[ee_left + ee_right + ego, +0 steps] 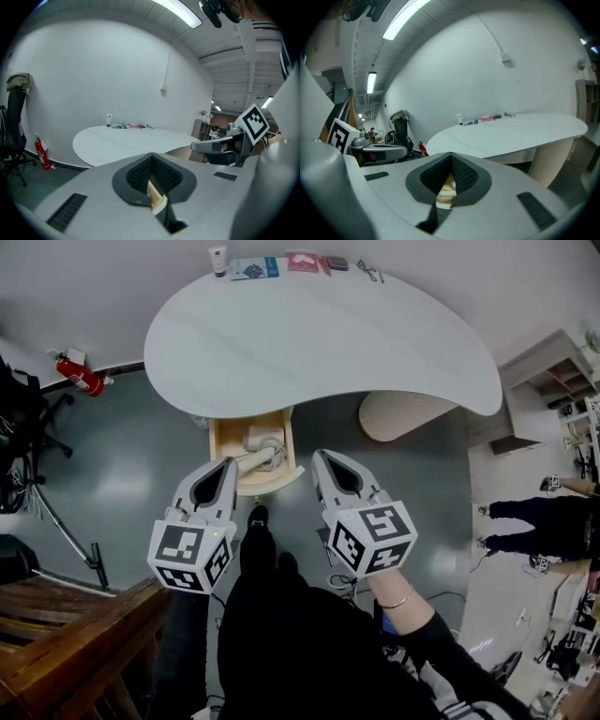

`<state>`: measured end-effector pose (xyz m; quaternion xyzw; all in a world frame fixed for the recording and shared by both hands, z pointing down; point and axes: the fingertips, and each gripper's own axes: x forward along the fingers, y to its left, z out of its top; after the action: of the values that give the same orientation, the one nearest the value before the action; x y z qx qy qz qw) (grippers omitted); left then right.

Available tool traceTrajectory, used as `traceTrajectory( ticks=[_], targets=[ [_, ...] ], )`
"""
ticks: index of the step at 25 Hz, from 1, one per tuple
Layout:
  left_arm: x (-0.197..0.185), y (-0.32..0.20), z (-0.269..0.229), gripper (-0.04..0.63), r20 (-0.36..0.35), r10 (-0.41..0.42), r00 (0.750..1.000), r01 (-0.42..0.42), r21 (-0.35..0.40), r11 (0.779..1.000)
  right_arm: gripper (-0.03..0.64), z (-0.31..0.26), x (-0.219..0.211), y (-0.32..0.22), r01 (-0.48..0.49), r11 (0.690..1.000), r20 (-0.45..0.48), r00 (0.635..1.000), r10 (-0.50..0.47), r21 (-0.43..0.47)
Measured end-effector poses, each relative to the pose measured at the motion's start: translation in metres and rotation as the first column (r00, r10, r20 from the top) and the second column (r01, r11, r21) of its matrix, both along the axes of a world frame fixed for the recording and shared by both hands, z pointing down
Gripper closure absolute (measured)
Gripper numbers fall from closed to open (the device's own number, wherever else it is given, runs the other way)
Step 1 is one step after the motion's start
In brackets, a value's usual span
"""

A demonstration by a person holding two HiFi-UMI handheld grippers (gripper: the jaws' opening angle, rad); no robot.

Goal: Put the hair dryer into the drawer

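Hair dryer (262,448) lies in open drawer (217,439) at frame centre, between the empty left gripper (228,465) and right gripper (319,457), both with jaws pressed together. The dryer's long axis slants lower-left to upper-right; its nozzle end is unclear.

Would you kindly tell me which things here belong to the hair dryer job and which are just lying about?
Job: hair dryer, in the open drawer; left tool; right tool.
Lying about: tube, booklet, pink packet, fire extinguisher.
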<state>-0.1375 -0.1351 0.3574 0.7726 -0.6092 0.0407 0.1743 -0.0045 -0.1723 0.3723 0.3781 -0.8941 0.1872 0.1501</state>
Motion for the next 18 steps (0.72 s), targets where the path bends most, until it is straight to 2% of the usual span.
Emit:
traceTrajectory(
  ticks=[10, 18],
  targets=[
    [0.005, 0.027, -0.041, 0.588, 0.014, -0.045, 0.999, 0.043, 0.102, 0.994, 0.617, -0.037, 0.017, 0.017, 0.015, 0.995, 0.068, 0.997, -0.021, 0.095],
    [0.003, 0.047, -0.071, 0.588, 0.017, -0.072, 0.997, 0.069, 0.164, 0.984, 0.616, -0.073, 0.019, 0.035, 0.033, 0.979, 0.11, 0.992, -0.055, 0.2]
  ],
)
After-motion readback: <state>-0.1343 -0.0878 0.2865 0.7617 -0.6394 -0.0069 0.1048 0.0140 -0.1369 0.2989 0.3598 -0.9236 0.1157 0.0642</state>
